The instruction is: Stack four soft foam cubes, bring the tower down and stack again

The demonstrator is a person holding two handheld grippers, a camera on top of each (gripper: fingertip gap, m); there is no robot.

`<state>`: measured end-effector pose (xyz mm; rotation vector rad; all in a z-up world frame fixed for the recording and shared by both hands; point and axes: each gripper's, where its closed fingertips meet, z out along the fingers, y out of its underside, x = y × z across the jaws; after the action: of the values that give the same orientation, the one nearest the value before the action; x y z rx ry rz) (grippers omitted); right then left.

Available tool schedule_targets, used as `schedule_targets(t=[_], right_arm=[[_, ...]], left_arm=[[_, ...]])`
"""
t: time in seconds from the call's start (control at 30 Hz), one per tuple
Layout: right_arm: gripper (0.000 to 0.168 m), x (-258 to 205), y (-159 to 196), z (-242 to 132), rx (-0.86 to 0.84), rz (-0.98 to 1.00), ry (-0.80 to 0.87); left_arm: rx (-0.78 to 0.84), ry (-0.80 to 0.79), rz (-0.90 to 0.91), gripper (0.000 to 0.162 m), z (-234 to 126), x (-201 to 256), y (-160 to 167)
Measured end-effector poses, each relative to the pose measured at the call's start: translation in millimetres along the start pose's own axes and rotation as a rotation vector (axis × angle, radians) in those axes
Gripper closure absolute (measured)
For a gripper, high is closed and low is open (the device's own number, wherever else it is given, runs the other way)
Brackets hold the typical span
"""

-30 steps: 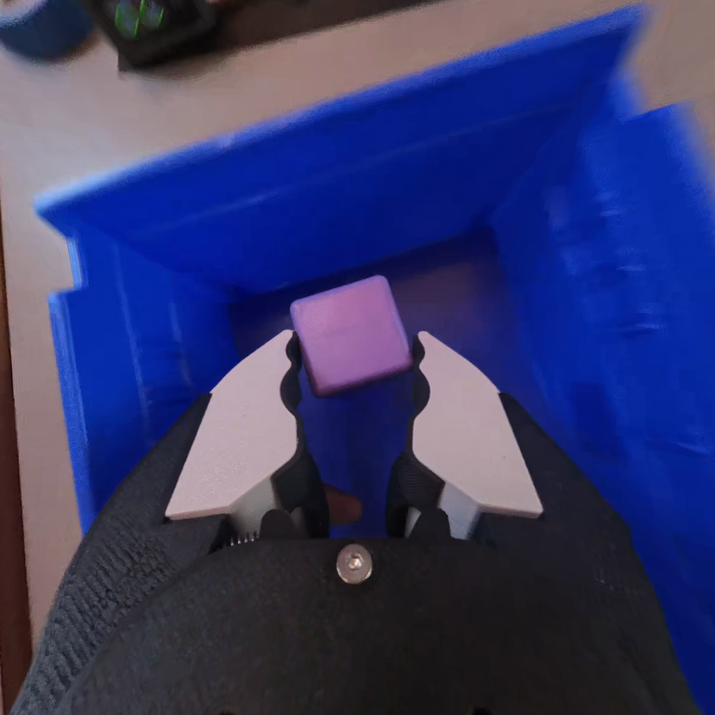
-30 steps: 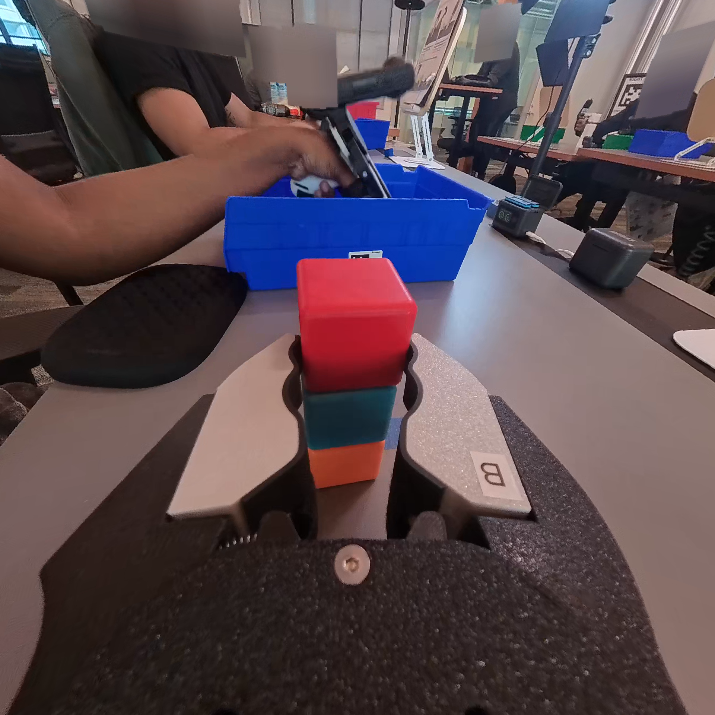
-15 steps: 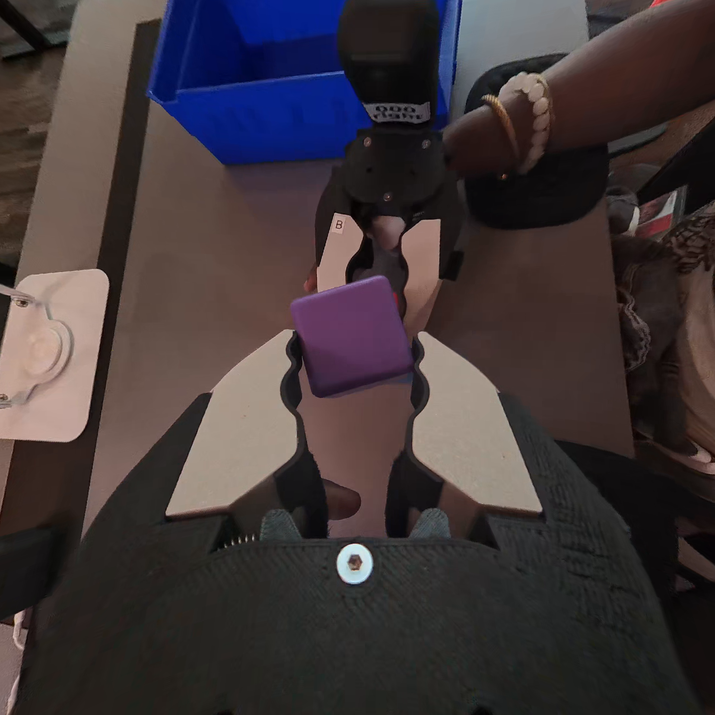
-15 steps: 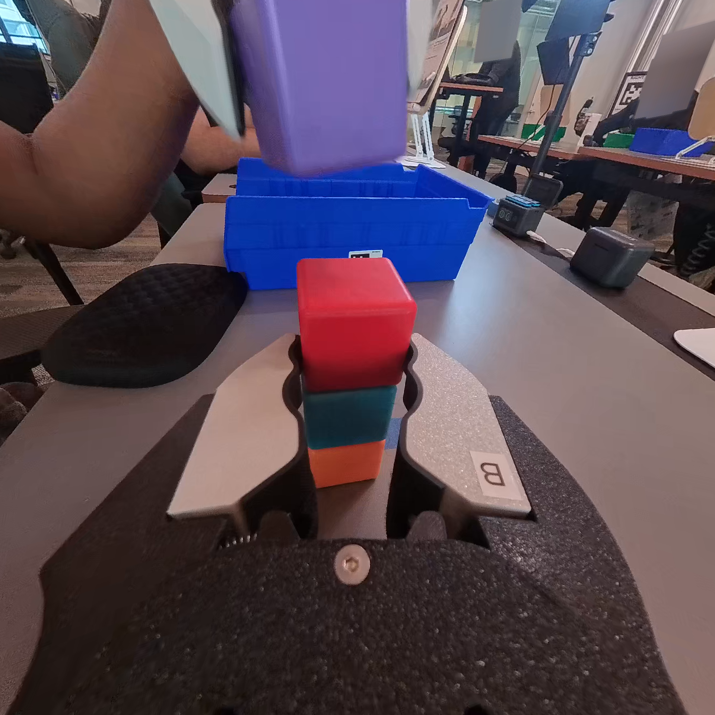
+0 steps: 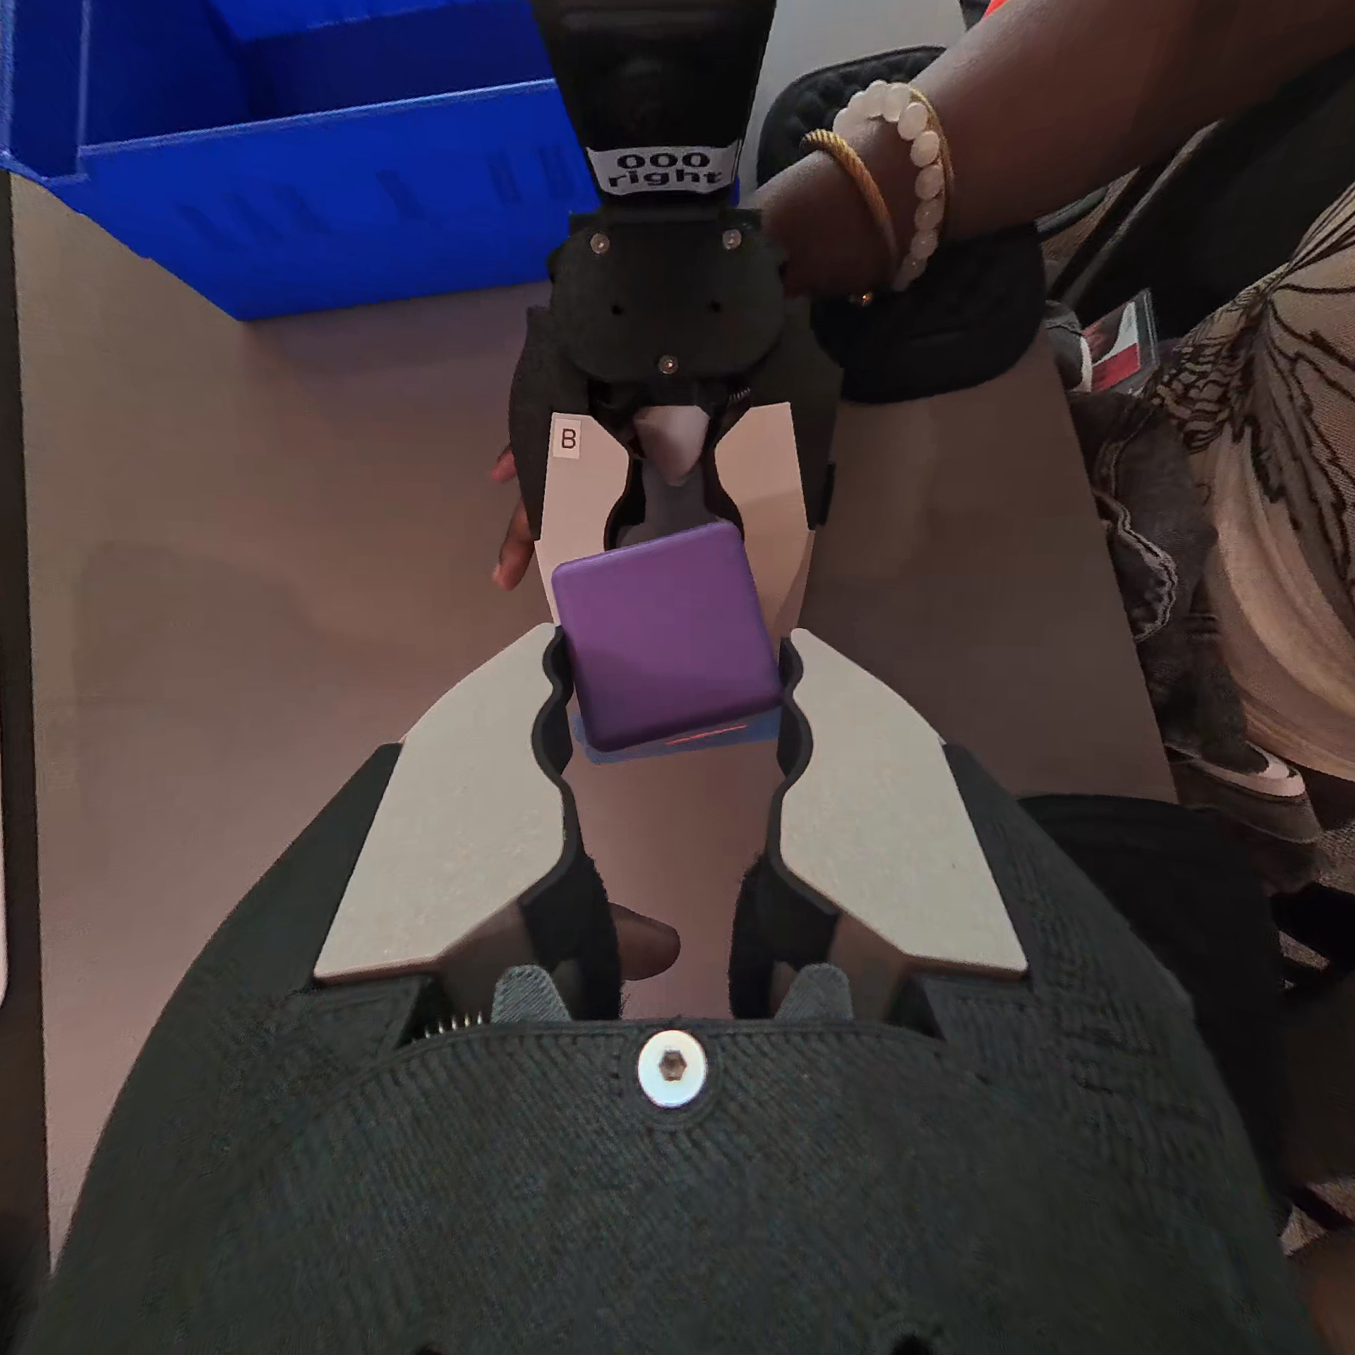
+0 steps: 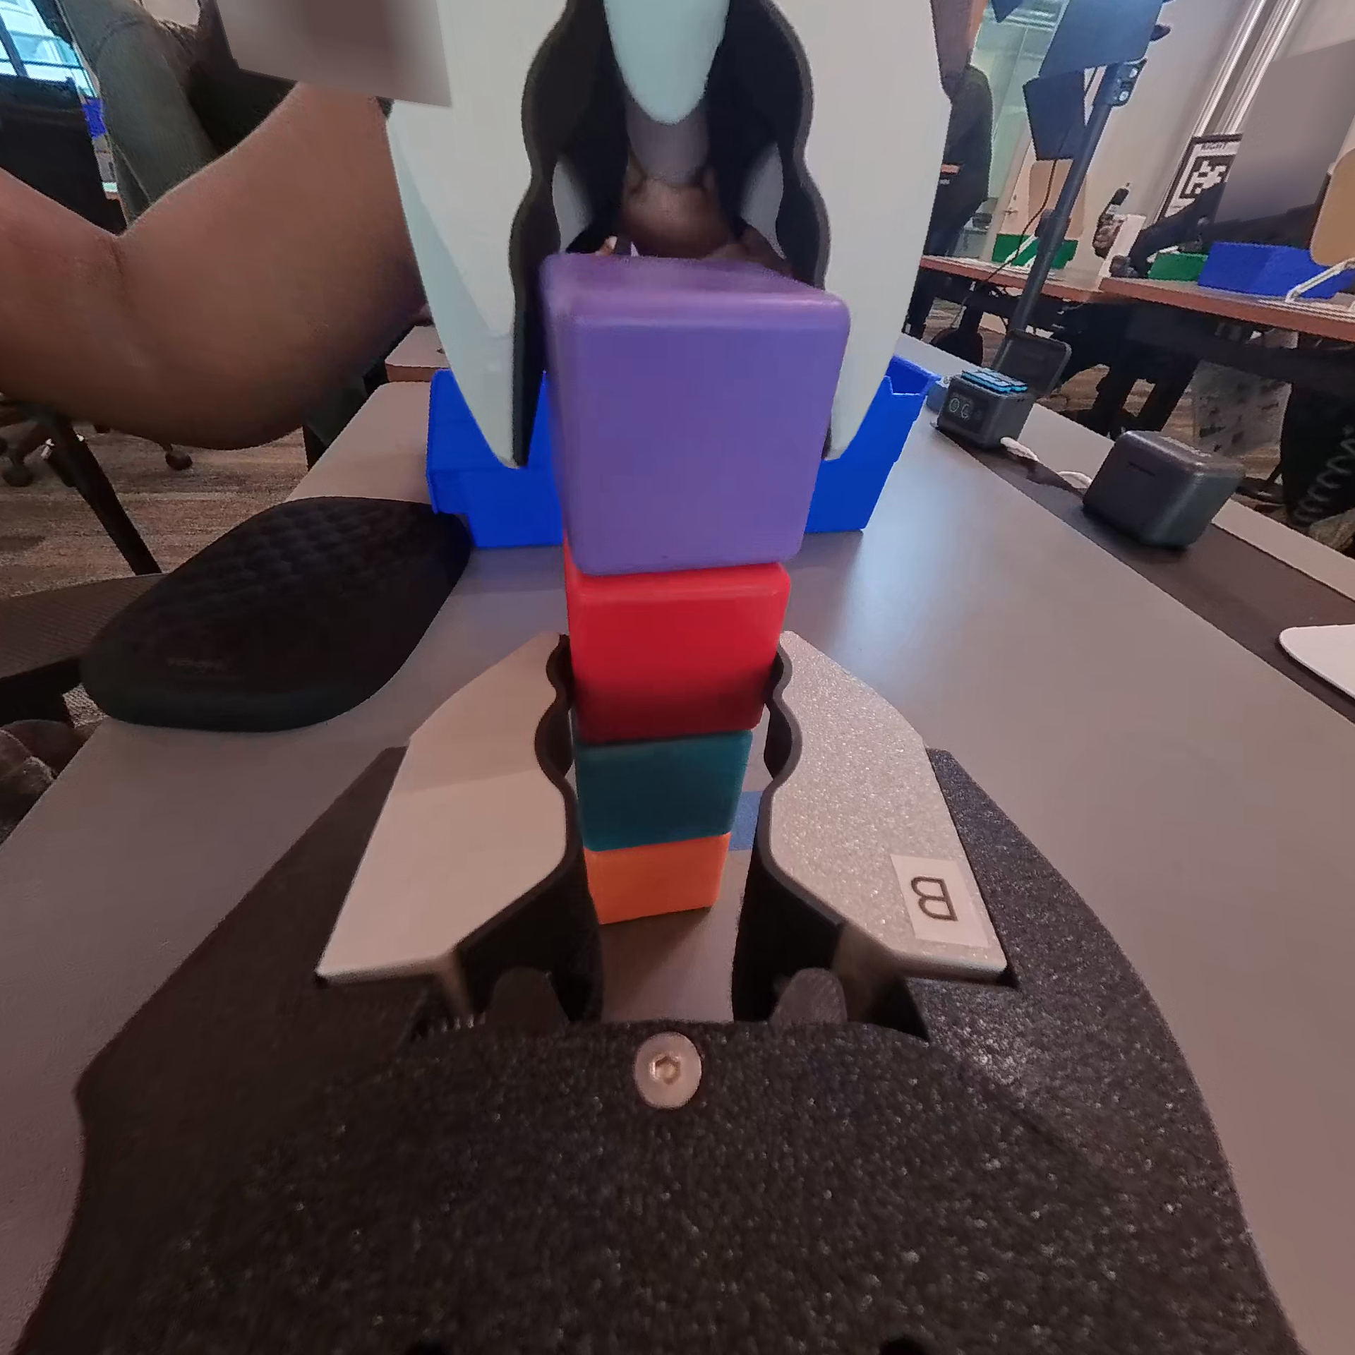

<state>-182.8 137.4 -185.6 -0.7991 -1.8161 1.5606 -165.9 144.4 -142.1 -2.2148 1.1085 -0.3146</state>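
A tower stands on the grey table: an orange cube (image 6: pixel 652 880) at the bottom, a teal cube (image 6: pixel 660 788) on it, and a red cube (image 6: pixel 671 645) above. My right gripper (image 6: pixel 669 667) is shut on the red cube's sides and also shows in the left wrist view (image 5: pixel 663 308). My left gripper (image 5: pixel 667 660) is shut on a purple cube (image 5: pixel 660 645) and comes down from above (image 6: pixel 682 440). The purple cube (image 6: pixel 689 418) sits on top of the red cube, slightly turned. In the left wrist view it hides the tower, apart from a thin red edge.
A blue bin (image 6: pixel 858 469) stands behind the tower and shows at the top left in the left wrist view (image 5: pixel 293 183). A black pad (image 6: pixel 271 608) lies to the left. Two grey devices (image 6: pixel 1158 487) sit at the right table edge. A blue tape patch (image 6: pixel 748 814) marks the tower's spot.
My left gripper carried the purple cube out of the blue bin, over the tower, and down onto the red cube. My right gripper stayed shut on the red cube.
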Motion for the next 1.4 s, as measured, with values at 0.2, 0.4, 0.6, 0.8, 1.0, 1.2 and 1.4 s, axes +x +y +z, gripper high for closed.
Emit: schedule_targets(t=[0.2,0.4,0.6,0.8,1.0,1.2,1.4], right_arm=[[0.118,0,0,0,0.002,0.001,-0.002],[0.118,0,0,0,0.005,0.001,-0.004],[0.118,0,0,0,0.006,0.003,-0.004],[0.109,-5,-2,-4,0.013,-0.013,-0.035],[0.064,-9,-35,-24,0.181,0.058,-0.058],[0.053,2,-59,-42,0.297,0.048,0.023],[0.048,-6,-8,-29,-0.038,-0.021,-0.011]], left_arm=[[0.029,0.046,0.033,0.108,0,1,-1],[0.038,0.056,0.049,0.108,0,3,-2],[0.036,0.053,0.048,0.108,0,3,-2],[-0.025,-0.076,0.066,0.060,4,-2,13],[0.519,-0.278,-0.071,0.027,-12,-6,-19],[0.886,-0.150,-0.095,0.025,-18,14,-22],[0.593,-0.088,-0.128,0.025,33,17,20]])
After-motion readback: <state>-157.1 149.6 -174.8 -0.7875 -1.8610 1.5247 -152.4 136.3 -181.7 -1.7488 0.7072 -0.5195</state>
